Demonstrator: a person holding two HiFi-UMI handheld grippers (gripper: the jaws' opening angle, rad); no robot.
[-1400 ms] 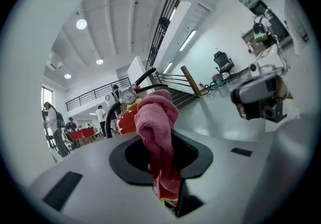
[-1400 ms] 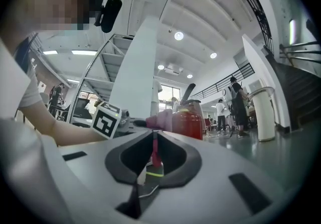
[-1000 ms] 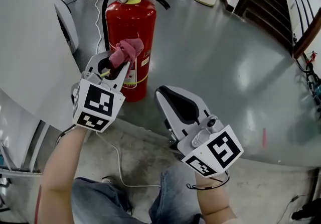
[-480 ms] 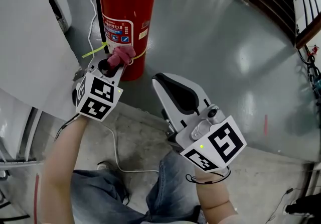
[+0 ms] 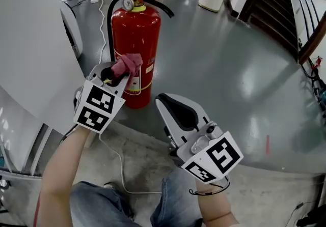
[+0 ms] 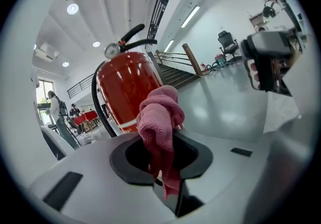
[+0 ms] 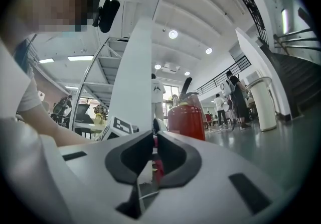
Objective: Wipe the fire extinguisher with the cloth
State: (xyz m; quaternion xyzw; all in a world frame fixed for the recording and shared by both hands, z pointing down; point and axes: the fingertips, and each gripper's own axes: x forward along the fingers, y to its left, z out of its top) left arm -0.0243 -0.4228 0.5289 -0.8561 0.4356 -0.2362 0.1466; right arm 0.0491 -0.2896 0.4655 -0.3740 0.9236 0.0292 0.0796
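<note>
Fingers of the left gripper point(image 5: 120, 70) pinch the pink cloth point(image 5: 127, 63); those of the right gripper point(image 5: 170, 103) are pressed together on nothing.
The cloth bunches above the left jaws, level with the lower half of the red fire extinguisher point(image 5: 135, 37), which stands upright on the grey floor point(image 5: 229, 68); whether they touch cannot be told. The right gripper is nearer the person, right of the extinguisher and apart from it.

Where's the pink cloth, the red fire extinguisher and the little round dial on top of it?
pink cloth point(image 5: 128, 63), head view, on its bunched-up top end.
fire extinguisher point(image 5: 136, 32), head view, on its red body.
dial point(image 5: 127, 3), head view, on its round face.
</note>
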